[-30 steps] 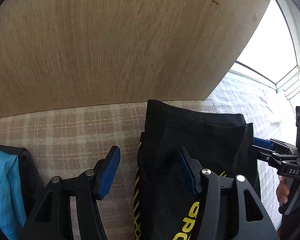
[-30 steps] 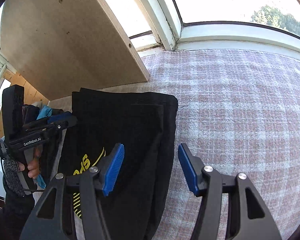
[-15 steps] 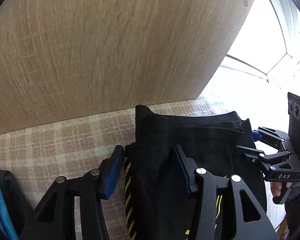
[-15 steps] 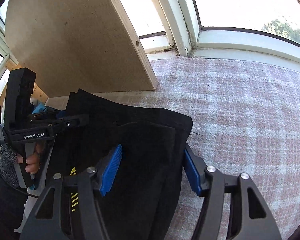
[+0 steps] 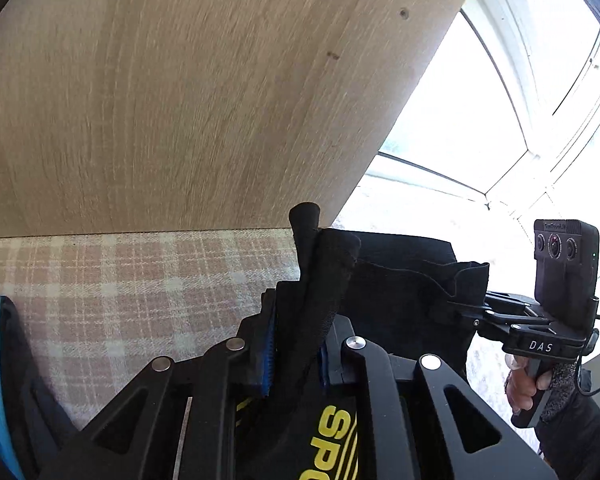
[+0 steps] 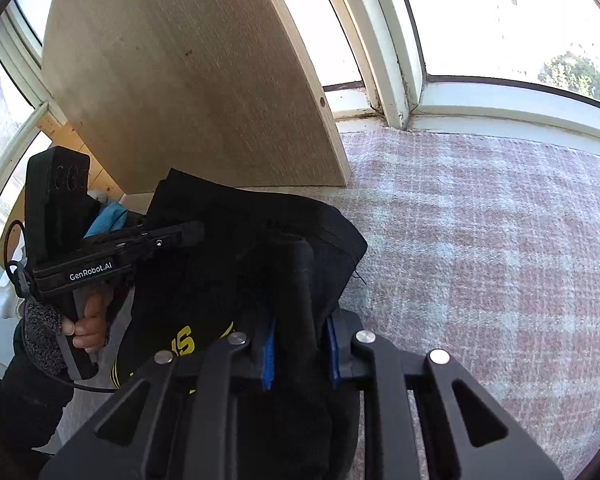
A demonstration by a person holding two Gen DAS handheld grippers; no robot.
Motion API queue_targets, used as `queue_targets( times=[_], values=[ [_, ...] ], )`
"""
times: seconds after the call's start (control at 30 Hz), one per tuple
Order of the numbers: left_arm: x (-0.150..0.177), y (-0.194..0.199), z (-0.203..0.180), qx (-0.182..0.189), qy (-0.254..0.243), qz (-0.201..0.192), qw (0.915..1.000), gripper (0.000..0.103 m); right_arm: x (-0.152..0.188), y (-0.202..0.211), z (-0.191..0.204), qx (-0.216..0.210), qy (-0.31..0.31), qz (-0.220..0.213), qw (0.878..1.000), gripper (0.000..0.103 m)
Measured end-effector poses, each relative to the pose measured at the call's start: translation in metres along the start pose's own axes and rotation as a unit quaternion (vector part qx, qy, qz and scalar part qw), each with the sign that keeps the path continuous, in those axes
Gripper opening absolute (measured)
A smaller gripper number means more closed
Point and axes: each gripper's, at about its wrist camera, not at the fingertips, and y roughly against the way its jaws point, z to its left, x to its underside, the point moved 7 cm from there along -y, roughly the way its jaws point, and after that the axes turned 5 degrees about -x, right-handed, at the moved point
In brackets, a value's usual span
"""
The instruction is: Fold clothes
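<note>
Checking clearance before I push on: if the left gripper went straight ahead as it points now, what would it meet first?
Probably the plaid cloth just beyond the black garment pinched in the left gripper, then the wooden panel; depth is uncertain.

Garment [image 5: 400, 280]: black, yellow lettering and stripes. Cloth [image 6: 500, 240] under the garment: pink-and-white plaid. Panel [image 5: 180, 100] behind the garment: light woodgrain. Claw pads [image 6: 268, 354]: blue.

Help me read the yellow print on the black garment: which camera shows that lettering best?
The left wrist view: the yellow lettering faces the camera, large, reading "SP" before the frame cuts it. The right wrist view shows only a small piece, partly hidden by folds of the black garment.
</note>
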Motion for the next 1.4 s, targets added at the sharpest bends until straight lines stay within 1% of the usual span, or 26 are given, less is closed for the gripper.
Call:
queue_targets(
  times=[0.1, 0.2, 0.27, 0.33, 0.4, 0.5, 0.6, 0.77, 0.8, 0.93, 1.03, 1.1, 1.17, 1.27, 1.33, 1.4],
  values=[
    [0.009, 0.043, -0.020, -0.001, -0.024, -0.029, 0.9993, 0.015, 0.005, 0.026, 0.026, -0.013, 0.006, -0.024, 1.000, 0.018],
    [0.015, 0.094, -0.038, 0.015, -0.038, -0.059, 0.9974, 0.015, 0.006, 0.051, 0.055, -0.005, 0.026, -0.046, 0.999, 0.018],
    [0.019, 0.128, -0.046, 0.018, -0.046, -0.074, 0.9960, 0.015, 0.010, 0.075, 0.074, -0.001, 0.033, -0.062, 0.998, 0.018],
    [0.024, 0.161, -0.054, 0.021, -0.055, -0.087, 0.9945, 0.015, 0.016, 0.102, 0.093, -0.006, 0.039, -0.069, 0.997, 0.018],
    [0.027, 0.188, -0.065, 0.014, -0.069, -0.100, 0.9925, 0.015, 0.019, 0.117, 0.113, -0.008, 0.048, -0.075, 0.996, 0.018],
    [0.033, 0.236, -0.061, 0.009, -0.071, -0.124, 0.9896, 0.015, 0.023, 0.139, 0.149, -0.004, 0.077, -0.076, 0.994, 0.018],
    [0.041, 0.281, -0.061, -0.007, -0.074, -0.154, 0.9853, 0.015, 0.025, 0.155, 0.183, -0.002, 0.095, -0.083, 0.992, 0.018],
    [0.050, 0.341, -0.051, -0.034, -0.065, -0.181, 0.9808, 0.015, 0.033, 0.179, 0.254, -0.012, 0.135, -0.099, 0.986, 0.019],
    [0.057, 0.356, -0.043, -0.044, -0.067, -0.182, 0.9799, 0.015, 0.033, 0.181, 0.268, -0.015, 0.142, -0.100, 0.985, 0.019],
    [0.066, 0.411, -0.009, -0.091, -0.075, -0.182, 0.9761, 0.015, 0.035, 0.176, 0.325, -0.031, 0.171, -0.095, 0.980, 0.018],
    [0.063, 0.449, 0.019, -0.126, -0.077, -0.183, 0.9720, 0.015, 0.032, 0.172, 0.374, -0.048, 0.192, -0.096, 0.976, 0.019],
    [0.054, 0.469, 0.038, -0.145, -0.080, -0.180, 0.9695, 0.015, 0.029, 0.172, 0.407, -0.063, 0.207, -0.097, 0.971, 0.019],
    [0.041, 0.482, 0.058, -0.170, -0.083, -0.177, 0.9659, 0.015, 0.025, 0.168, 0.438, -0.075, 0.221, -0.097, 0.968, 0.019],
    [0.016, 0.493, 0.085, -0.205, -0.090, -0.173, 0.9592, 0.015, 0.007, 0.145, 0.476, -0.086, 0.229, -0.090, 0.965, 0.019],
    [-0.002, 0.494, 0.104, -0.223, -0.088, -0.167, 0.9564, 0.015, -0.008, 0.129, 0.495, -0.087, 0.232, -0.084, 0.965, 0.019],
    [-0.018, 0.487, 0.124, -0.232, -0.084, -0.159, 0.9560, 0.015, -0.024, 0.110, 0.501, -0.073, 0.228, -0.081, 0.967, 0.019]
  ],
)
